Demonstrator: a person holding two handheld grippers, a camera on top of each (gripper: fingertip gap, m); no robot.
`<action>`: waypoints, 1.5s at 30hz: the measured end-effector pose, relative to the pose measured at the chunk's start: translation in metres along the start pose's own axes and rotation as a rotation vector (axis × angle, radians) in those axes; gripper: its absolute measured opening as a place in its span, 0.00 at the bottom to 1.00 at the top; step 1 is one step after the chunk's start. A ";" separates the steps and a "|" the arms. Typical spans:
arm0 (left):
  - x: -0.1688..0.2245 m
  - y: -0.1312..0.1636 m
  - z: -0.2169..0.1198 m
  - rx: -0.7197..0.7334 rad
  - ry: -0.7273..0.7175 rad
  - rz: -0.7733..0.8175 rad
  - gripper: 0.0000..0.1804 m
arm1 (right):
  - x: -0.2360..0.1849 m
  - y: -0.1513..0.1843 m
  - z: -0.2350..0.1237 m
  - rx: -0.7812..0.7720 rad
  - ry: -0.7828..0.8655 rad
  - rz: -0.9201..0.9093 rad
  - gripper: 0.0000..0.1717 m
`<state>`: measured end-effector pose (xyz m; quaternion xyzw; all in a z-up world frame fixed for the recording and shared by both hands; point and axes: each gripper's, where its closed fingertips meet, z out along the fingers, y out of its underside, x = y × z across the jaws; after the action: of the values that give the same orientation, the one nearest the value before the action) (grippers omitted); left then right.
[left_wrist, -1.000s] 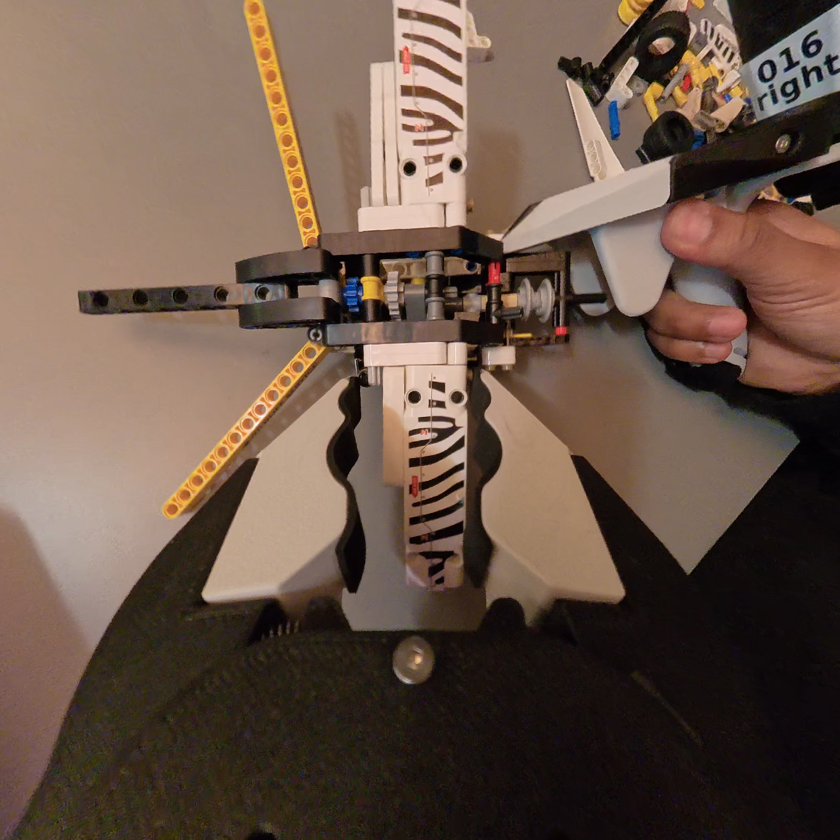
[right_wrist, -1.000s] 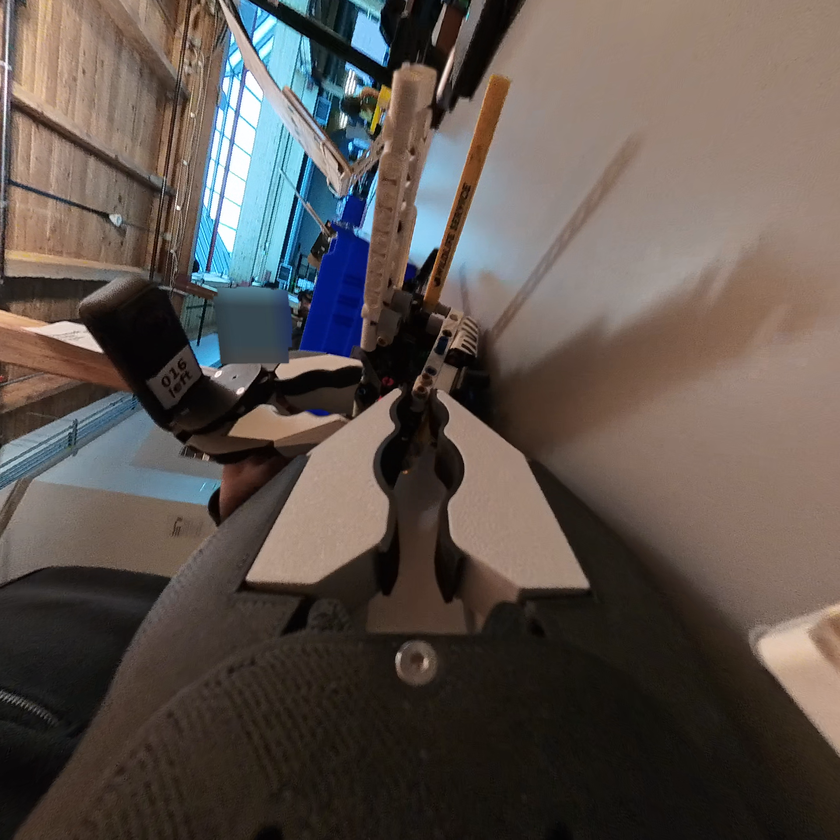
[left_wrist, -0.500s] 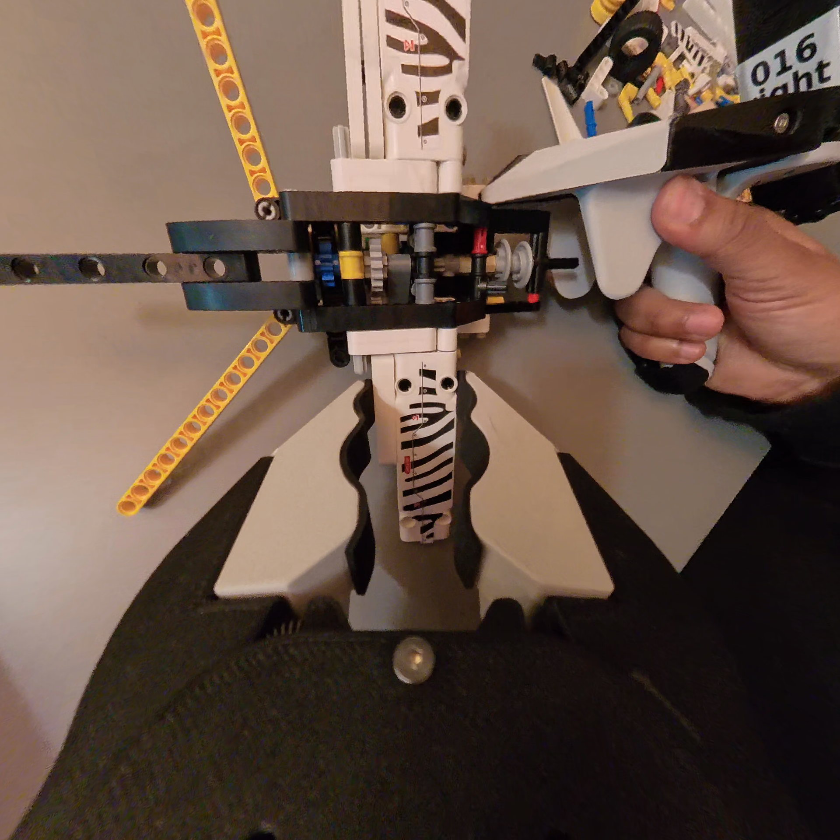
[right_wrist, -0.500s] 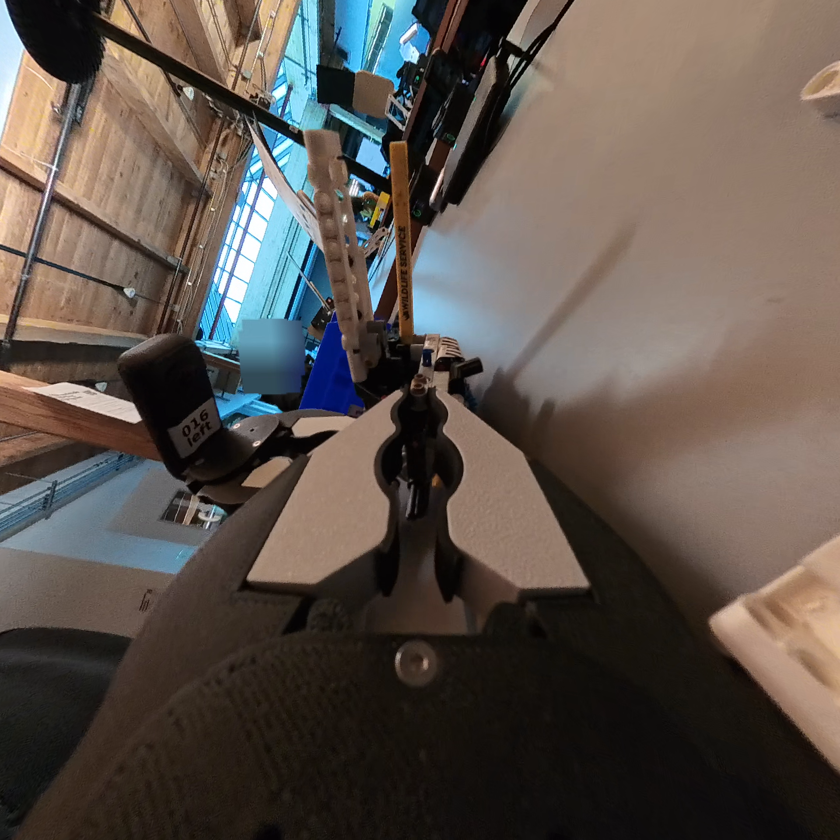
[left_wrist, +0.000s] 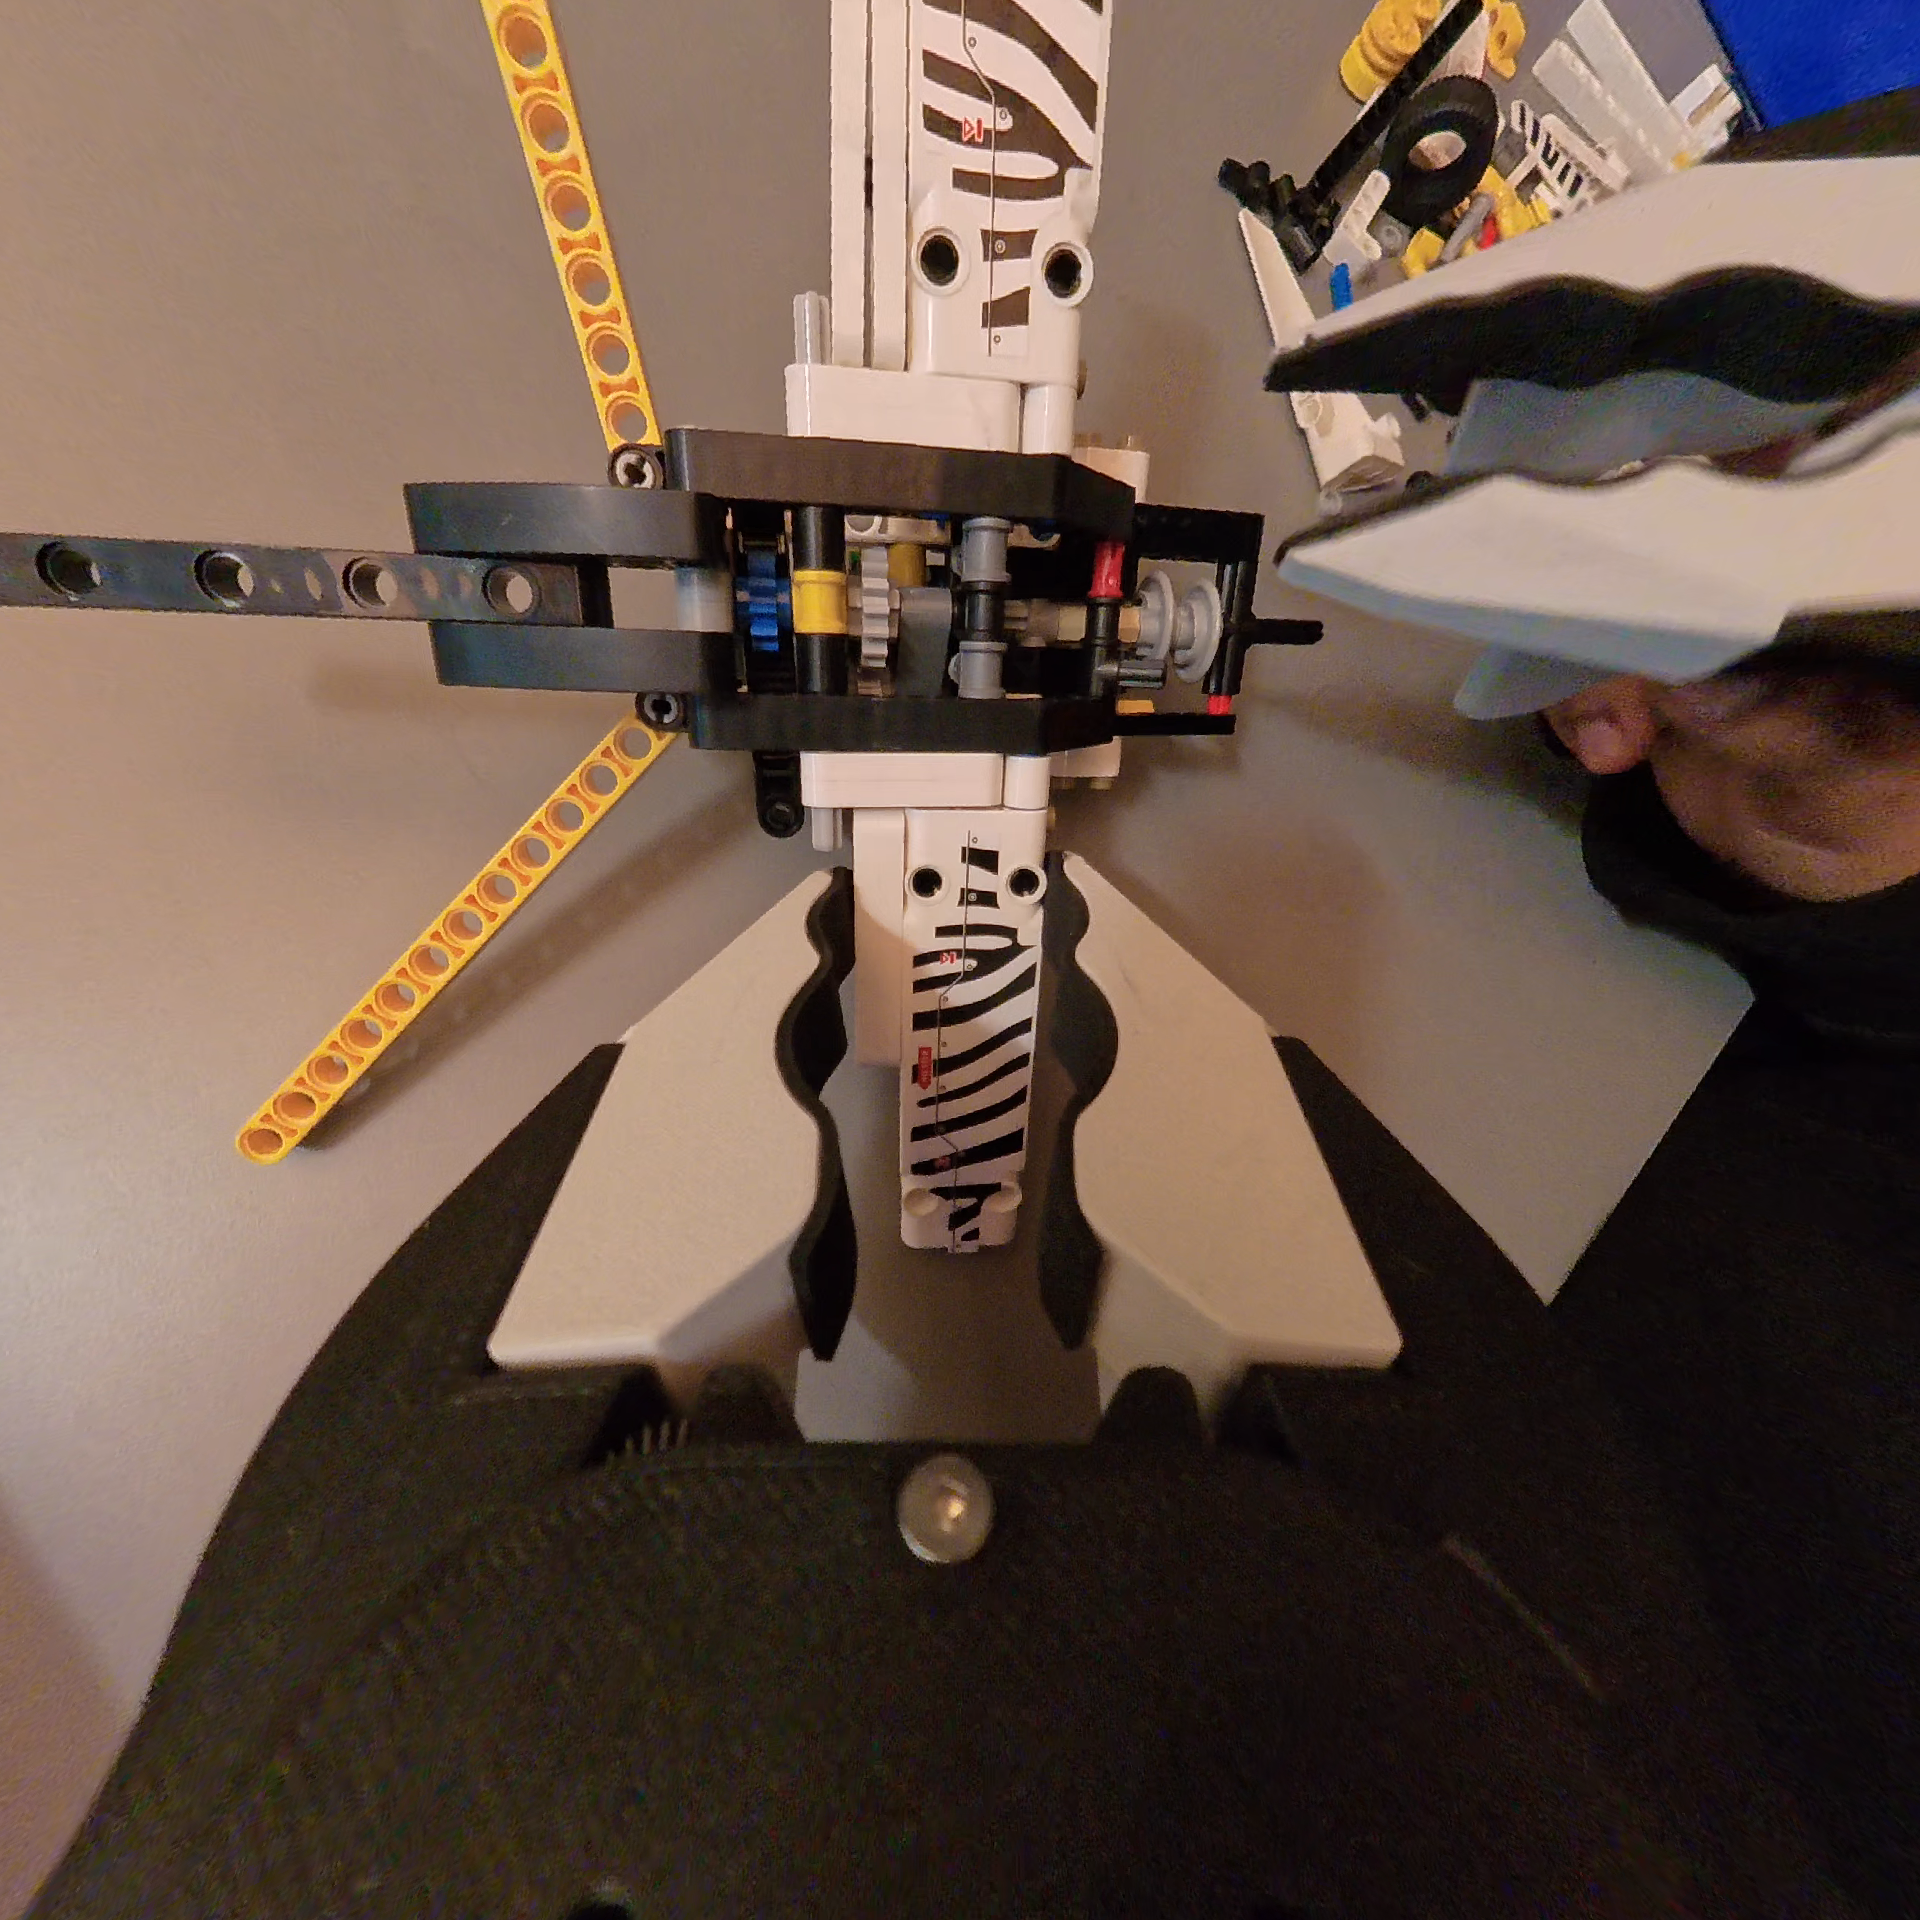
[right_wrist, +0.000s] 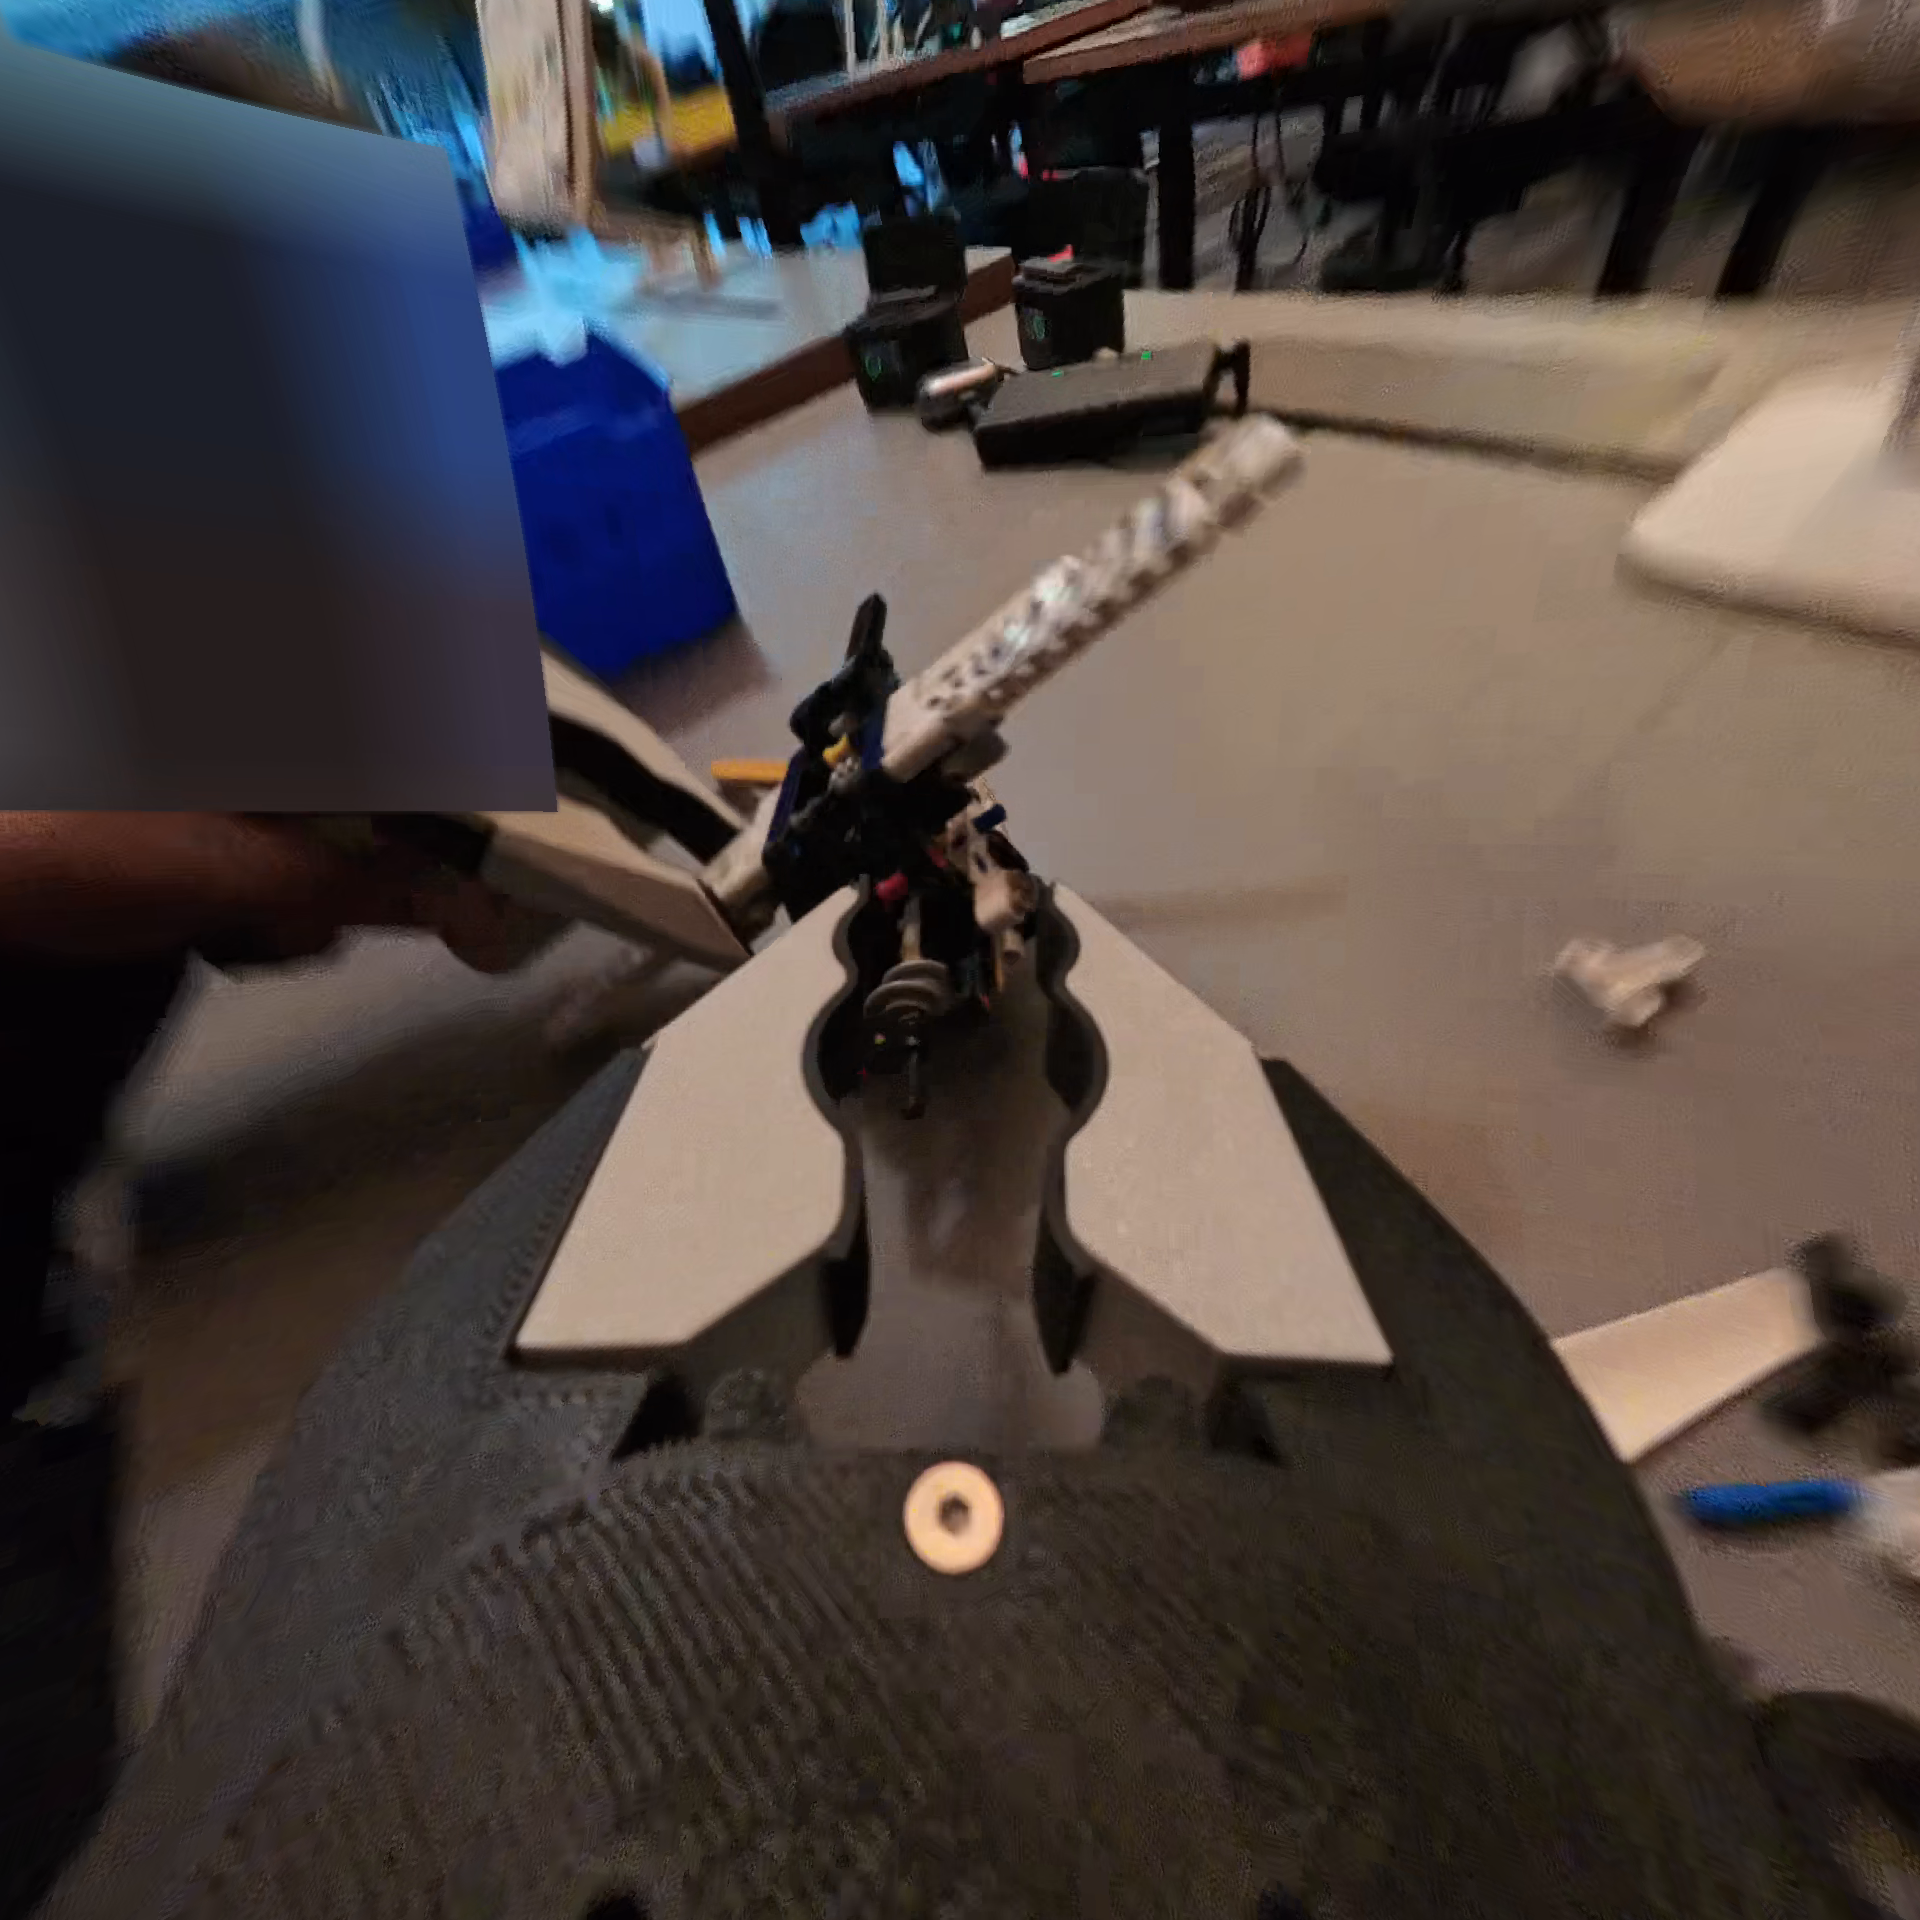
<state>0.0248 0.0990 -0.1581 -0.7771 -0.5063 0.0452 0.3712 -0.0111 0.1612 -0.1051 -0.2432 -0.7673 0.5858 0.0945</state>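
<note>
I am pinching the zebra-striped white beam (left_wrist: 961, 1049) of the brick-built model (left_wrist: 914, 603) with my left gripper (left_wrist: 948, 894); both dark pads are pressing its sides just below the model's black gear frame (left_wrist: 894, 717). My right gripper (right_wrist: 940, 914) is standing spread at the model's right end, its fingers apart on either side of the grey pulley wheels (right_wrist: 906, 992); blur is keeping me from telling whether either pad is touching them.

Left of the model the grey table (left_wrist: 260, 312) is lying bare apart from two yellow holed beams (left_wrist: 447, 956) fanning out from the frame and a dark holed beam (left_wrist: 260, 582) running off the left edge. Right of the model the right gripper's fingers are filling the room.

The striped beam's upper length is being cut off by the top edge. The right wrist view is smeared throughout.

Beyond the model's upper right a pile of loose parts (left_wrist: 1455, 135) is lying. In the right wrist view a blue bin (right_wrist: 613, 499) and black boxes (right_wrist: 1101, 405) are standing behind the model, and a small white piece (right_wrist: 1626, 977) is lying to its right.
</note>
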 end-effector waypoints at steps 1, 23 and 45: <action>0.000 0.000 0.000 -0.001 -0.001 0.001 0.20 | -0.005 -0.001 0.001 -0.013 0.045 -0.154 0.16; 0.004 -0.002 0.003 0.009 0.007 0.000 0.20 | -0.029 0.017 0.018 -0.144 0.076 -0.532 0.00; 0.006 -0.002 0.005 0.012 0.020 -0.009 0.20 | 0.002 0.006 0.000 -0.123 0.162 -0.399 0.03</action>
<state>0.0237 0.1066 -0.1585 -0.7731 -0.5058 0.0389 0.3809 -0.0110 0.1637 -0.1112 -0.1379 -0.8245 0.4861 0.2548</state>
